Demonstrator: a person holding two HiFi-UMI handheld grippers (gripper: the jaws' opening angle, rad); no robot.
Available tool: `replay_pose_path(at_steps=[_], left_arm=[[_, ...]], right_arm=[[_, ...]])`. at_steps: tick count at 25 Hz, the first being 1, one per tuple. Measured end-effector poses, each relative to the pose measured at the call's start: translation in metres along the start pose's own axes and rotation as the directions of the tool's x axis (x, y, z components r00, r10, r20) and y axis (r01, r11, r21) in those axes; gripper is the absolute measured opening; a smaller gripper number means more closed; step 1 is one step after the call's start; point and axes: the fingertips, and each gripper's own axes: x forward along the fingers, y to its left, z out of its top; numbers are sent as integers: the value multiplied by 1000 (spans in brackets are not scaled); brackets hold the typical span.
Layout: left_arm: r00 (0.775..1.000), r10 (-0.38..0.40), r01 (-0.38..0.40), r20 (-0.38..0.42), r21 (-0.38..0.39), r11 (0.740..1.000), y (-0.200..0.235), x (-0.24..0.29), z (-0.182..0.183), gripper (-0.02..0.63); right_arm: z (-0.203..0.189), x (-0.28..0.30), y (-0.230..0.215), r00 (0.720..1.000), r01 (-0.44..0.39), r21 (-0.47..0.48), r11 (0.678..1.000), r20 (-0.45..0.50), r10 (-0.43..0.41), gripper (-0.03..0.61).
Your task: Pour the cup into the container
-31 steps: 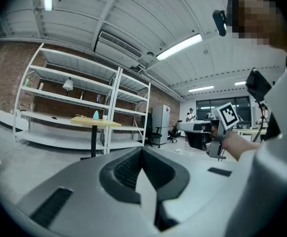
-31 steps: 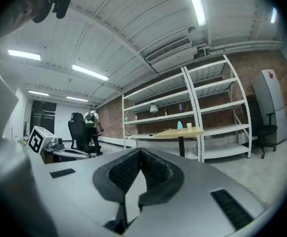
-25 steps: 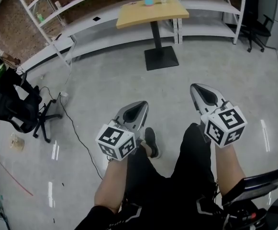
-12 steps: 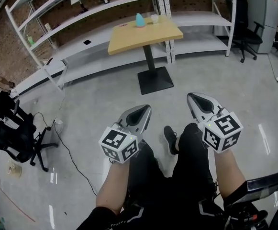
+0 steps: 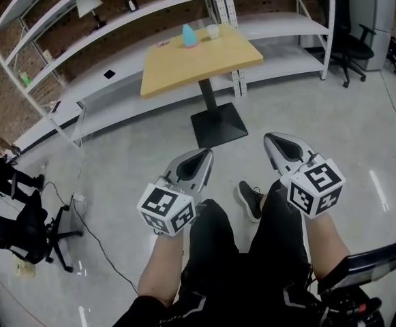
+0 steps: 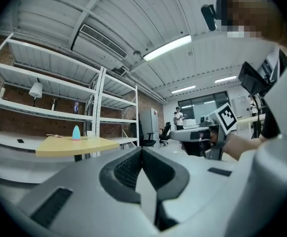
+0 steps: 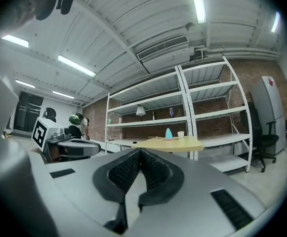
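Two grippers are held side by side above the person's legs (image 5: 276, 251), each with its jaws pressed together on nothing: the left gripper (image 5: 203, 154) and the right gripper (image 5: 275, 139). Both point level toward a yellow table (image 5: 204, 60) well ahead. Near its far edge stand a small white cup (image 5: 213, 31) and, just to its left, a pale blue container (image 5: 189, 37). White shelves (image 5: 116, 24) run behind the table.

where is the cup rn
In the head view the cup stands near the far edge of the yellow table, just right of the blue container.
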Motion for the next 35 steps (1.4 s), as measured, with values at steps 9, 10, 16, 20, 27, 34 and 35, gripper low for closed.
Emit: replay_pose_path(at_steps=[9, 10, 16, 20, 27, 34, 35], left_arm=[[1000, -18, 18, 6, 3, 1000, 81, 63, -1, 1], [1000, -21, 21, 8, 11, 1000, 89, 69, 0, 2], [999, -18, 16, 49, 22, 1000, 145, 98, 20, 2], [999, -6, 4, 53, 29, 1000, 190, 116, 23, 2], [996, 34, -35, 86, 6, 999, 291, 153, 20, 2], [993, 12, -12, 118, 2, 1000, 364, 204, 32, 2], [993, 9, -10, 115, 1, 1000, 375, 212, 33, 2]], right_arm=[[4, 92, -51, 1000, 17, -7, 1000, -4, -17, 0], [4, 102, -54, 1000, 17, -10, 1000, -3, -17, 0], [16, 166, -74, 1000, -3, -49, 999, 4, 4, 0], [27, 217, -99, 1000, 8, -35, 999, 23, -7, 0], [32, 310, -131, 999, 28, -49, 998, 32, -26, 0], [41, 390, -165, 999, 49, -84, 995, 18, -48, 2], [43, 401, -169, 999, 52, -85, 995, 18, -50, 2]])
